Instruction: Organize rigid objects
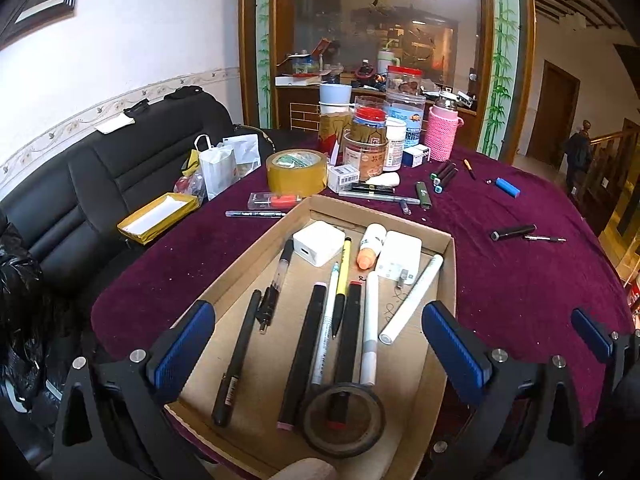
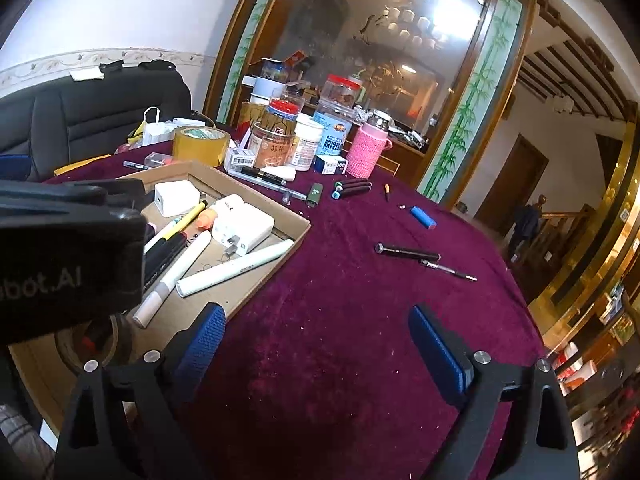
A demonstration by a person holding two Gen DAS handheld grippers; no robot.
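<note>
bare cloth (image 2: 320, 340) is lying ahead of the right gripper (image 2: 316, 344), box (image 2: 298, 229) edge leftward; both grippers are gaping wide, holding nothing, the left gripper (image 1: 316, 336) over the box.

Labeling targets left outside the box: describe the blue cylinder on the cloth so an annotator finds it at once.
Start at the cardboard box on the maroon tablecloth and look past its far right corner, toward the pink knitted bottle. The blue cylinder lies alone on bare cloth, beyond the black pen. It is the only short, bright blue thing there; its neighbours are long and dark.
</note>
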